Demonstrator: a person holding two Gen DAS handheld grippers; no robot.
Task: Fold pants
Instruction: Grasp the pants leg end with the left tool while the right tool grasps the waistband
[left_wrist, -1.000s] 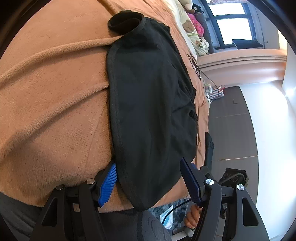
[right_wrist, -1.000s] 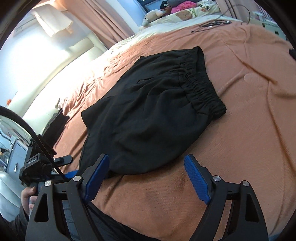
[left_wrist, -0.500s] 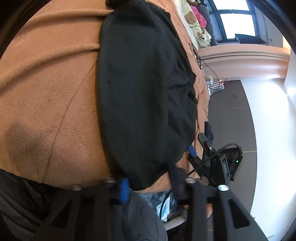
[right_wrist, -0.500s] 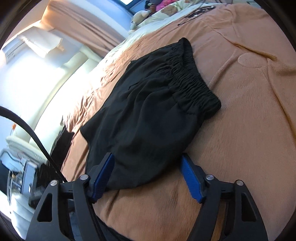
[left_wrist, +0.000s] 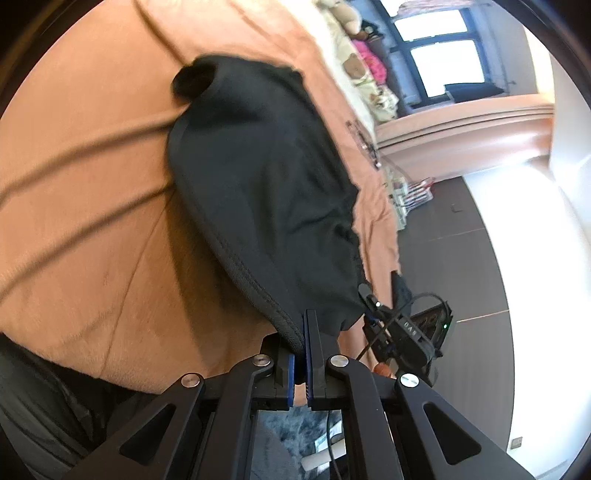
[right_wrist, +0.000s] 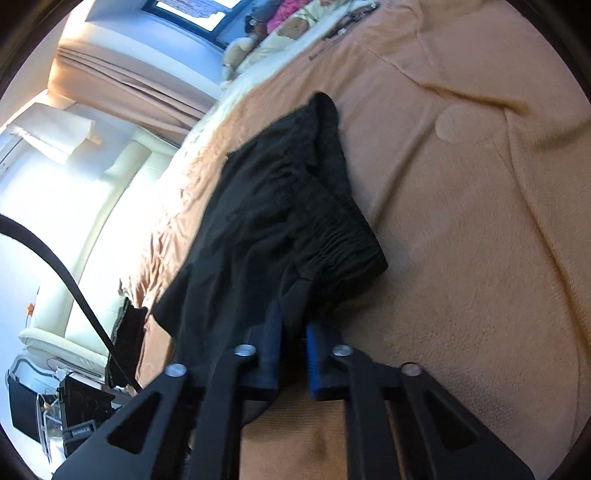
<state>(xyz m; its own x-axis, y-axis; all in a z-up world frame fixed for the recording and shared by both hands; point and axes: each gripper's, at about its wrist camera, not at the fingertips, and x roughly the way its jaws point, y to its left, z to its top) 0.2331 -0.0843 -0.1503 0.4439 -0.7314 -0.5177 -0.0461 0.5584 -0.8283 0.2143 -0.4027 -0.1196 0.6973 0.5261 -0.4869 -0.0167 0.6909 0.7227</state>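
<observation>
Both grippers are clamped on the near hem of the black shorts (left_wrist: 266, 192): the left gripper (left_wrist: 303, 332) and the right gripper (right_wrist: 293, 332). The shorts stretch ahead over the orange blanket (right_wrist: 480, 221). With uneven lifting, the thin fabric may slip out or bunch.

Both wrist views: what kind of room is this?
Likely a home bedroom: black pants lie on a bed under an orange blanket, with stuffed toys near a window with curtains.

Matt black cloth pants (left_wrist: 266, 192), fuzzy blanket (left_wrist: 92, 229)
</observation>
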